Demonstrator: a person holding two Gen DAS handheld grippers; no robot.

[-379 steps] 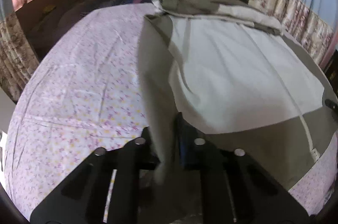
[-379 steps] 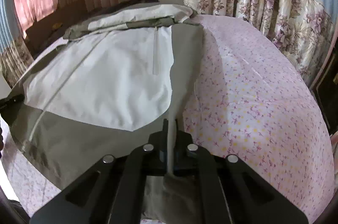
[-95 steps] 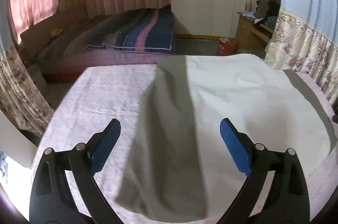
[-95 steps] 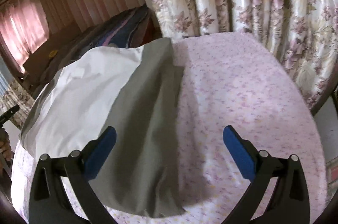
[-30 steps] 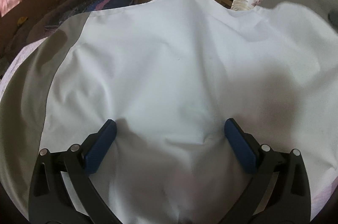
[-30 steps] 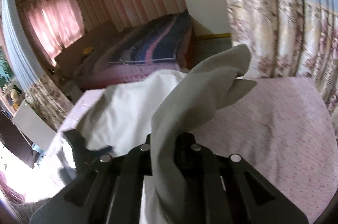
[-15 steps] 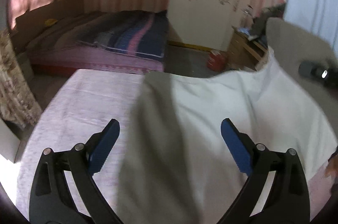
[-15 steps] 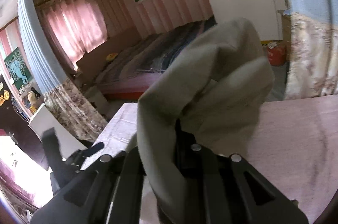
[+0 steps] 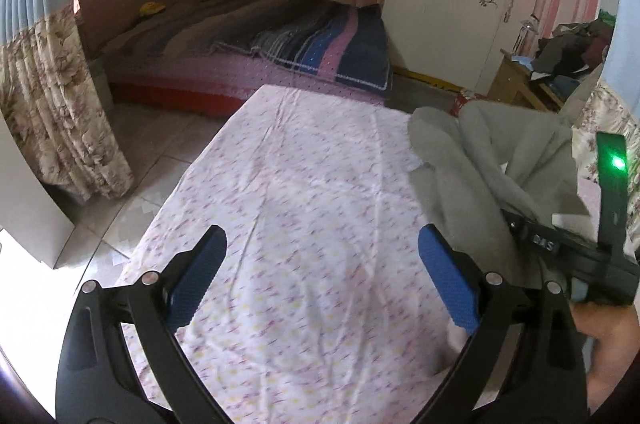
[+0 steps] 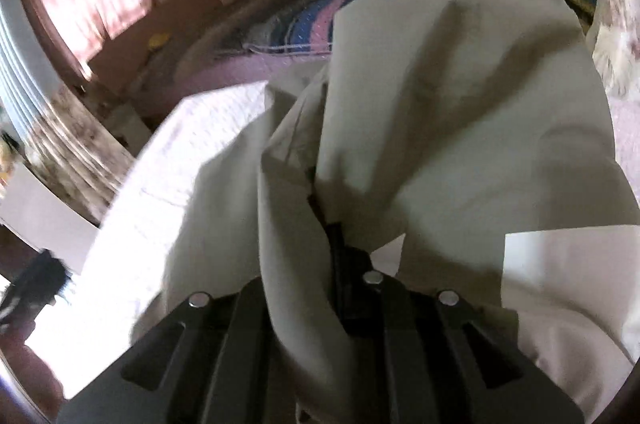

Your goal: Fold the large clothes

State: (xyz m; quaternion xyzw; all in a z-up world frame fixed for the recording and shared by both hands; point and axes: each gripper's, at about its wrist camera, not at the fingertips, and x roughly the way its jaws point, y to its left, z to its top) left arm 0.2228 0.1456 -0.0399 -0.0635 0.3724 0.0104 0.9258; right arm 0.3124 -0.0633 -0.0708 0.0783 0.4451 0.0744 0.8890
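Your left gripper (image 9: 320,276) has left the garment (image 10: 440,112), jaws wide over bare sheet (image 9: 312,184). Right gripper (image 10: 324,224) pinches cloth, opening.

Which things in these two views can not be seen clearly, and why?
- Right hand-held gripper fingertips: right wrist view, buried in the garment; its jaws are opening.
- Garment's full shape: bunched, and cut off by the edge in both views.
- Bed sheet: right wrist view, mostly covered, blurred.
- Hand: left wrist view, cut off at the edge.
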